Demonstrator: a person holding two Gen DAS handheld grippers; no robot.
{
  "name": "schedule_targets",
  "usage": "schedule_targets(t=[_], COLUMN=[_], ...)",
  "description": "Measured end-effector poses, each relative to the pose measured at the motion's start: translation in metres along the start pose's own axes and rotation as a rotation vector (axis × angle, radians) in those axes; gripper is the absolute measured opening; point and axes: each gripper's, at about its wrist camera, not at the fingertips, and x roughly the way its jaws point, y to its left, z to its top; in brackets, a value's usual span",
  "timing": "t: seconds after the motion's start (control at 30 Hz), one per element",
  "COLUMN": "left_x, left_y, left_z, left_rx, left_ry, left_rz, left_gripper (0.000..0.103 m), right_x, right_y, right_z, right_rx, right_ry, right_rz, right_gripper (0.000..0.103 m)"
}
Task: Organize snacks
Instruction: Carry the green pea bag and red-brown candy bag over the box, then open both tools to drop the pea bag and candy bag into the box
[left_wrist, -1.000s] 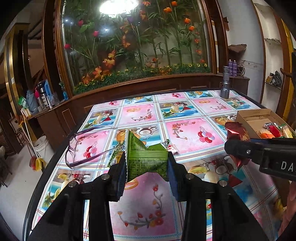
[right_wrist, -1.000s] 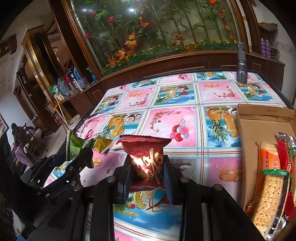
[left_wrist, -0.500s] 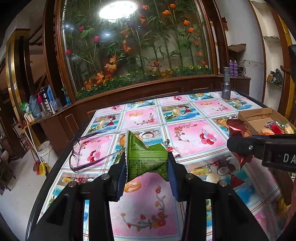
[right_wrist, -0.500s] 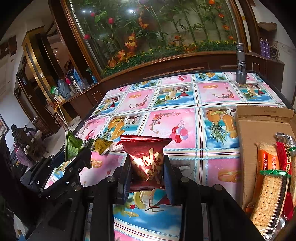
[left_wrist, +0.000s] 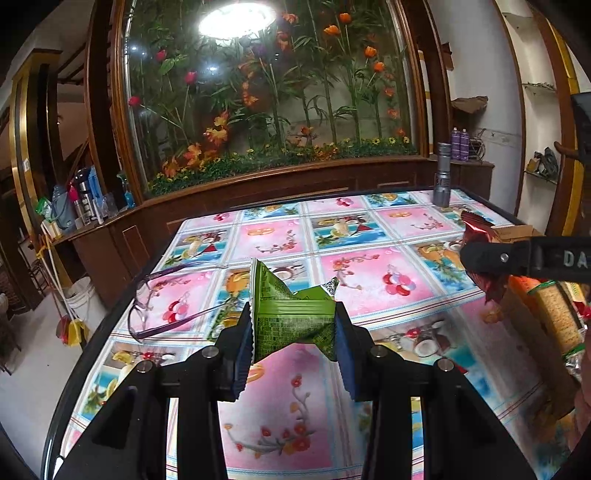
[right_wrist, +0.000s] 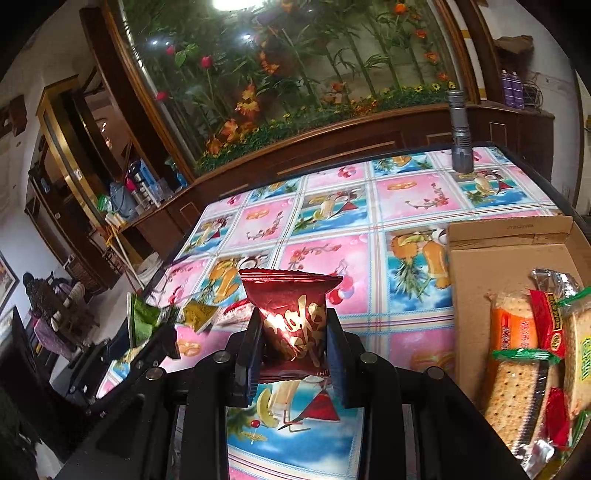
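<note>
My left gripper (left_wrist: 293, 332) is shut on a green snack packet (left_wrist: 291, 317) and holds it above the table. My right gripper (right_wrist: 293, 347) is shut on a dark red snack packet (right_wrist: 291, 317), held above the table just left of the cardboard box (right_wrist: 506, 254). The box holds several cracker packs (right_wrist: 517, 373). The right gripper with the red packet also shows in the left wrist view (left_wrist: 484, 258) at the right. The left gripper with its green packet shows in the right wrist view (right_wrist: 144, 321) at the left. Small loose packets (right_wrist: 199, 314) lie on the table between them.
The table has a colourful fruit-print cloth (left_wrist: 354, 236). Purple glasses (left_wrist: 166, 299) lie near its left edge. A grey flashlight (left_wrist: 442, 177) stands at the far right corner. A wooden cabinet with a flower display (left_wrist: 266, 110) runs behind the table.
Both grippers have risen and tilted up with their packets still held. The right gripper has moved nearer the box.
</note>
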Motion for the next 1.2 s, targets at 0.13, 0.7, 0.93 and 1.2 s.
schedule_targets(t=[0.13,0.7,0.93,1.2], left_x=[-0.006,-0.025,-0.030,-0.023], left_y=[-0.006,-0.090,-0.136,-0.184], left_z=[0.003,0.022,0.032,0.031], left_rx=[-0.021,-0.002,0.006,-0.017], left_ry=[0.002,0.019,0.027,0.097], left_rz=[-0.043,-0.220,-0.312,-0.452], left_gripper=[0.038,0.038,0.038,0.038], right_x=[-0.004,-0.061,-0.085,-0.115], right_y=[-0.016,-0.094,-0.134,-0.179], right_z=[0.006,0.035,0.040,0.039], right_rx=[0.042,0.268,0.357,0.430], right_ry=[-0.013,-0.139,-0.161,-0.188], right_rz=[-0.015,-0.048,-0.043,-0.078], right_gripper=[0.033,0.033,0.033,0.033])
